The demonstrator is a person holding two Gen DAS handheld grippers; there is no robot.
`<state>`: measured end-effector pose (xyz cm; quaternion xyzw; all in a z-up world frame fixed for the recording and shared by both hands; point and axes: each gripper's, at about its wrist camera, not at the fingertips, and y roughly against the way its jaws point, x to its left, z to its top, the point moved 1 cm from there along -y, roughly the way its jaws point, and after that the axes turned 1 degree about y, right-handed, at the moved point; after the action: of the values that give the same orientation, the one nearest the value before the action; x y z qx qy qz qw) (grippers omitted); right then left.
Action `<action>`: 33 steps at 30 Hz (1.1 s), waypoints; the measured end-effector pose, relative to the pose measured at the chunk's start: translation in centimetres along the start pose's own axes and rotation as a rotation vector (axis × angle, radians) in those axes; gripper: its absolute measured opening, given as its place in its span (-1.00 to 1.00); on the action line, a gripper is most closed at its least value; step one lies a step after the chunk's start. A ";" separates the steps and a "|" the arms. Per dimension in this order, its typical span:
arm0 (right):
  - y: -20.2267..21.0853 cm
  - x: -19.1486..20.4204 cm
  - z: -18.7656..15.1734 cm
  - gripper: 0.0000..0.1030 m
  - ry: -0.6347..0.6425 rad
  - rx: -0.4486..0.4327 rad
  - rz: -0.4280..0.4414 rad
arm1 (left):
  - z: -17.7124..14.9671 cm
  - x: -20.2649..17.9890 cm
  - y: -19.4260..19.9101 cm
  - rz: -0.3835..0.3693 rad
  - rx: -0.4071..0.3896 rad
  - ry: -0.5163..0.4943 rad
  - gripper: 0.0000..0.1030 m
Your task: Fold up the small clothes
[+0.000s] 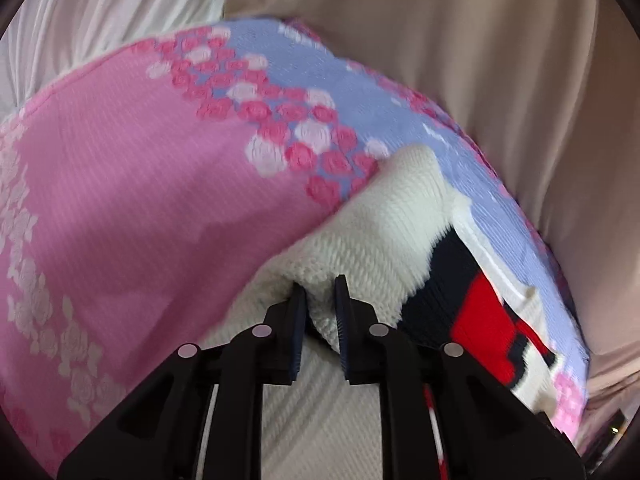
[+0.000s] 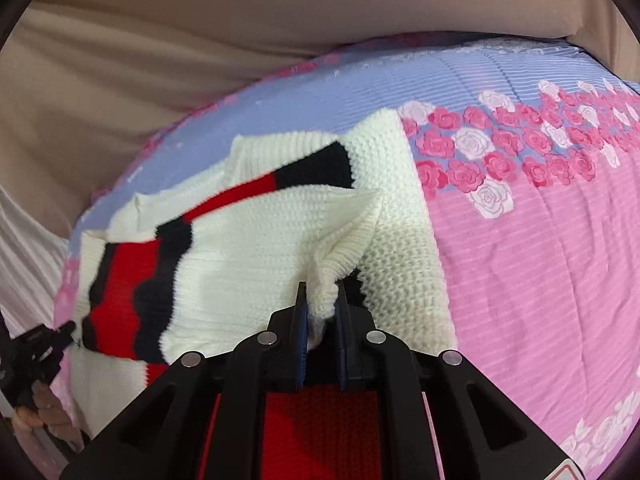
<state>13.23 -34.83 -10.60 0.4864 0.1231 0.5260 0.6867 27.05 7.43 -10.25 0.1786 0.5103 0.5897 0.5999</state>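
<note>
At the far left of the right wrist view, a hand point(image 2: 44, 408) and the other tool show at the knit's left end, with pale pleated cloth point(image 2: 28, 240) behind them; the left gripper point(image 1: 320, 292) itself, seen from its own camera, is clenched on a thick fold of the white knit sweater point(image 2: 240, 248), its dark pads pressing the bunched fabric from both sides. The sweater lies across a bedspread point(image 2: 520, 260) that is pink with a band of printed roses and lilac beyond it; the knit's red and black stripes point(image 2: 132, 280) run toward its left end, and its plain cream part spreads to the right. Behind the bedspread's far edge hangs beige draped fabric point(image 2: 200, 40), close along the lilac side, so there is little room past that edge. Right of centre, the right gripper point(image 2: 322, 292) is closed tight on a ribbed white corner of the sweater, which stands up in a peak above the flat layers. To the right of the knit's straight right edge the pink spread lies open and bare, wrinkled only slightly, right out to the border of the view. No container is in sight in either view
</note>
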 end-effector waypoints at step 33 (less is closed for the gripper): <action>2.0 -0.3 0.3 -0.59 0.007 -0.081 -0.029 | 9.8 -6.9 -5.1 -0.044 -0.010 -0.253 -0.68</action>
<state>12.11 -35.30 -9.00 0.4547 0.1112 0.5223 0.7128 39.30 3.85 -7.58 0.2373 0.4314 0.5519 0.6731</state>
